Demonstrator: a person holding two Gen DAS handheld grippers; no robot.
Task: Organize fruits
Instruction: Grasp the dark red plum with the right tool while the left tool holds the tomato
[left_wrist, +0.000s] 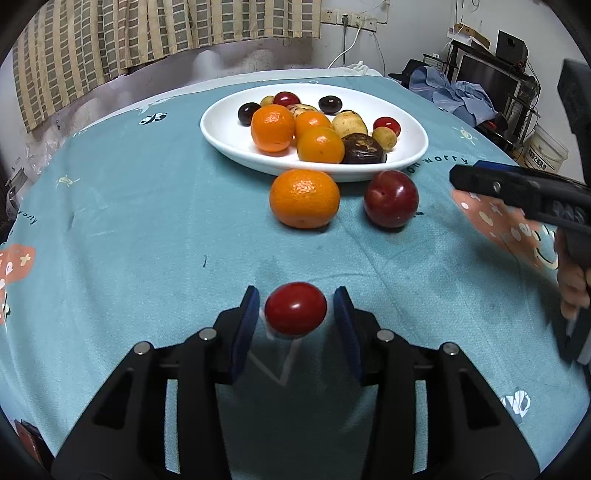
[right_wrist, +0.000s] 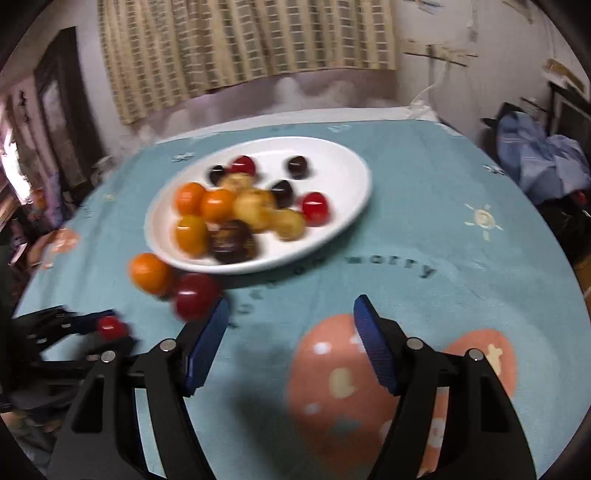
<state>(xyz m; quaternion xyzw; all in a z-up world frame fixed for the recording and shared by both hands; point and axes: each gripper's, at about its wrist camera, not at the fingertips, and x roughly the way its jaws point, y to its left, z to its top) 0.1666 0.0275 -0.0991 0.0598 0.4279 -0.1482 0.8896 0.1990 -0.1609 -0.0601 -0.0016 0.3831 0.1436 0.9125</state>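
Between the blue pads of the left claw (left_wrist: 295, 308) sits a small red cherry tomato (left_wrist: 295, 308); the jaws are partly open, with a slim gap on each side of the fruit, so contact cannot be told for sure. From the right wrist view the same tomato (right_wrist: 110, 328) shows at the tip of the left claw (right_wrist: 99, 328), though blurred. The right claw (right_wrist: 291, 314) stands wide open and holds nothing, poised over a pink mushroom print (right_wrist: 343, 387) on the cloth.

Beyond the left claw a loose mandarin (left_wrist: 304, 198) and a dark red plum (left_wrist: 391, 198) lie on the worktop (left_wrist: 129, 221), just in front of the white oval plate (left_wrist: 229, 136). The plate carries three more mandarins (left_wrist: 273, 127), small potatoes (left_wrist: 349, 124), dark plums (left_wrist: 329, 104), red tomatoes (left_wrist: 387, 124) and a wrinkled dark fruit (left_wrist: 363, 148).

A teal printed cloth covers the worktop. Behind it hangs a checked curtain (left_wrist: 147, 37), with wall sockets (left_wrist: 349, 20) and a pile of blue clothing (left_wrist: 454, 94) to the right.
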